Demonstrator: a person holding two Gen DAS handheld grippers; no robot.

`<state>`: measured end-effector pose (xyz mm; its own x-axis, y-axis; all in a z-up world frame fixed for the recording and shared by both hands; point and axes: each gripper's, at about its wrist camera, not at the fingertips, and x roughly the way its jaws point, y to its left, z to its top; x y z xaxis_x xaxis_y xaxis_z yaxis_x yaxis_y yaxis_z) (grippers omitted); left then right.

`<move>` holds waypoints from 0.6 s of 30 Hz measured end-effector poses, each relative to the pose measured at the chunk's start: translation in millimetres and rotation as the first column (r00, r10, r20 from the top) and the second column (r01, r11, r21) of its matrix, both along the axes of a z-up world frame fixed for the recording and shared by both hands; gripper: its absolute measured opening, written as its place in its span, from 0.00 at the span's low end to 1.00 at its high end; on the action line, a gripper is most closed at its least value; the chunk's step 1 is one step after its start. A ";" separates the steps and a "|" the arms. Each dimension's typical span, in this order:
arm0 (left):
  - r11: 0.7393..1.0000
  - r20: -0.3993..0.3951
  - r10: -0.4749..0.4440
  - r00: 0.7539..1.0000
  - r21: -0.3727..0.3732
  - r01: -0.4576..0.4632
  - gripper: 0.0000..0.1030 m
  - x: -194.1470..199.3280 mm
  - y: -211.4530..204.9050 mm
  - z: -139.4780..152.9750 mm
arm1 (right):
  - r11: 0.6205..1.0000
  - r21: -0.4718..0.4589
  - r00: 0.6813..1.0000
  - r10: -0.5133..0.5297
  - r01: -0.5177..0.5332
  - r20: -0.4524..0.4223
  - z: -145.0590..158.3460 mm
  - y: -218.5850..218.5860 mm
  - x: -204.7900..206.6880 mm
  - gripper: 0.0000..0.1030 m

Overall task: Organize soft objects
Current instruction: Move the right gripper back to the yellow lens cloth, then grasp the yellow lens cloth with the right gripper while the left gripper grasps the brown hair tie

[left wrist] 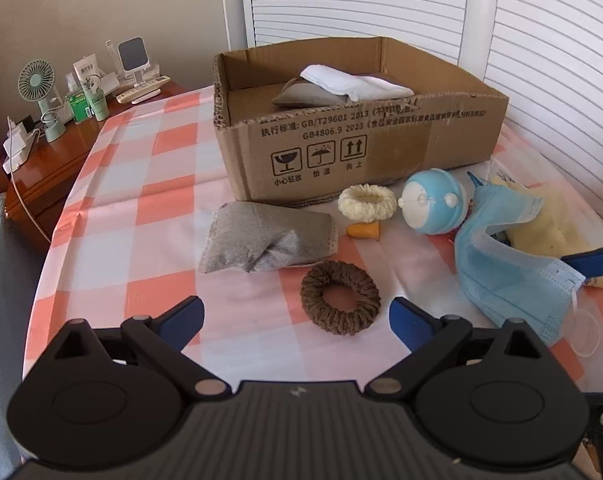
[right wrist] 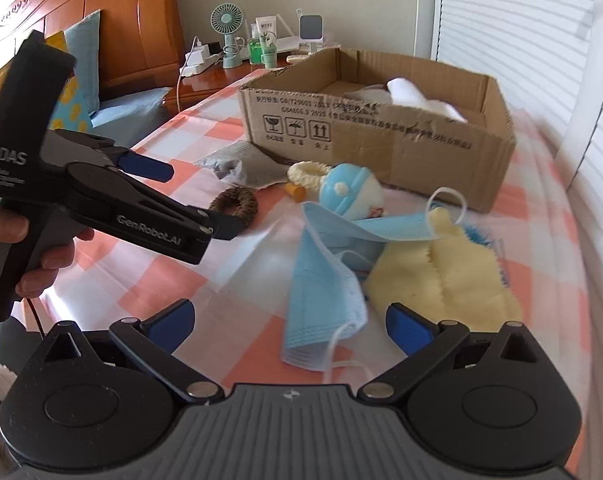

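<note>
My left gripper (left wrist: 297, 322) is open, with a brown scrunchie (left wrist: 340, 298) lying on the checked cloth between and just ahead of its fingers. A grey pouch (left wrist: 267, 239), a cream scrunchie (left wrist: 367, 202), an orange earplug (left wrist: 364, 231), a blue round toy (left wrist: 433, 202), a blue face mask (left wrist: 505, 264) and a yellow cloth (left wrist: 549, 224) lie before the cardboard box (left wrist: 361, 148). The box holds a grey pouch and a white cloth (left wrist: 353, 82). My right gripper (right wrist: 291, 326) is open over the mask (right wrist: 325, 284), beside the yellow cloth (right wrist: 445, 272). The left gripper (right wrist: 189, 208) shows near the brown scrunchie (right wrist: 237, 202).
A wooden nightstand (left wrist: 57, 160) at the left holds a green fan (left wrist: 37, 84), bottles and chargers. White louvred doors (left wrist: 541, 40) stand behind the box. In the right wrist view a wooden headboard (right wrist: 113, 20) and pillows (right wrist: 77, 80) lie at the left.
</note>
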<state>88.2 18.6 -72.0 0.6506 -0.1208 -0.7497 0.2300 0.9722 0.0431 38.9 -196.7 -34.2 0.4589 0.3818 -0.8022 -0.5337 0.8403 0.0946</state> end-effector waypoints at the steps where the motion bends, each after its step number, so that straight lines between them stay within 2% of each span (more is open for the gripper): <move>1: 1.000 -0.002 -0.003 1.000 0.002 0.003 0.89 1.1 -1.9 -2.2 | 1.000 -0.005 1.000 -0.005 0.005 0.012 2.3 -3.3 -0.6 1.00; 3: 1.000 -0.003 -0.011 1.000 -0.001 0.011 0.79 3.5 -5.3 -6.2 | 1.000 -0.012 0.999 -0.025 0.026 0.035 7.7 -11.6 -0.4 1.00; 7: 0.999 -0.008 -0.011 1.000 -0.045 0.011 0.78 7.1 -5.2 -9.2 | 0.995 -0.021 0.992 -0.090 0.093 0.088 17.4 -31.5 4.4 1.00; 12: 0.999 -0.008 -0.015 1.000 -0.043 0.014 0.78 10.2 -6.8 -10.0 | 0.978 -0.072 0.973 -0.182 0.193 0.143 12.8 -50.0 17.3 1.00; 15: 0.999 -0.011 -0.011 1.000 -0.049 0.010 0.79 10.9 -6.1 -10.3 | 0.971 -0.092 0.968 -0.207 0.221 0.143 4.1 -54.6 24.5 1.00; 18: 0.999 -0.013 -0.009 1.000 -0.052 0.009 0.79 12.1 -5.5 -10.8 | 0.970 -0.077 0.970 -0.222 0.229 0.096 -8.7 -58.0 32.4 1.00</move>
